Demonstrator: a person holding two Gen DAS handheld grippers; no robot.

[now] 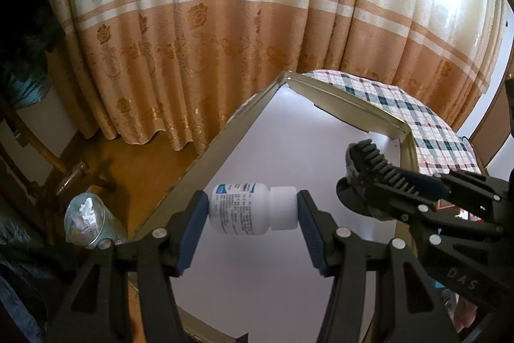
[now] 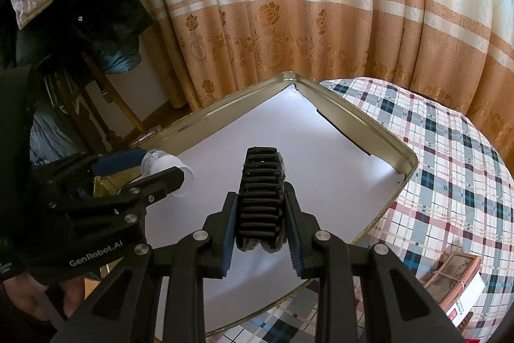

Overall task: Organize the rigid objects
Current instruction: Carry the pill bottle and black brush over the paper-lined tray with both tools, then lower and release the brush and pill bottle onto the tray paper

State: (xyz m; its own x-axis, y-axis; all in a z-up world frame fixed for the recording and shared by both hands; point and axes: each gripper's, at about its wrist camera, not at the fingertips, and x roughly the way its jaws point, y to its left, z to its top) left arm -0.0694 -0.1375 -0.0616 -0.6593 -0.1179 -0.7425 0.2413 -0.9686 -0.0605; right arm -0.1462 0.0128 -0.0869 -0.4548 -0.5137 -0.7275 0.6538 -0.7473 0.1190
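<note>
My left gripper (image 1: 252,211) is shut on a white pill bottle (image 1: 247,208) with a blue-and-white label, held sideways above the white floor of a gold-rimmed metal tray (image 1: 353,105). The bottle also shows at the left of the right wrist view (image 2: 167,166). My right gripper (image 2: 261,208) is shut on a black ribbed hair claw clip (image 2: 261,198), held over the tray's (image 2: 379,124) middle. The clip and right gripper show at the right of the left wrist view (image 1: 369,169).
The tray rests on a plaid tablecloth (image 2: 449,166). A small brown box (image 2: 456,278) lies on the cloth at the right. Cream and orange curtains (image 1: 225,21) hang behind. A bin with crumpled paper (image 1: 86,221) stands on the wooden floor at the left, near a chair draped with dark clothes (image 2: 80,5).
</note>
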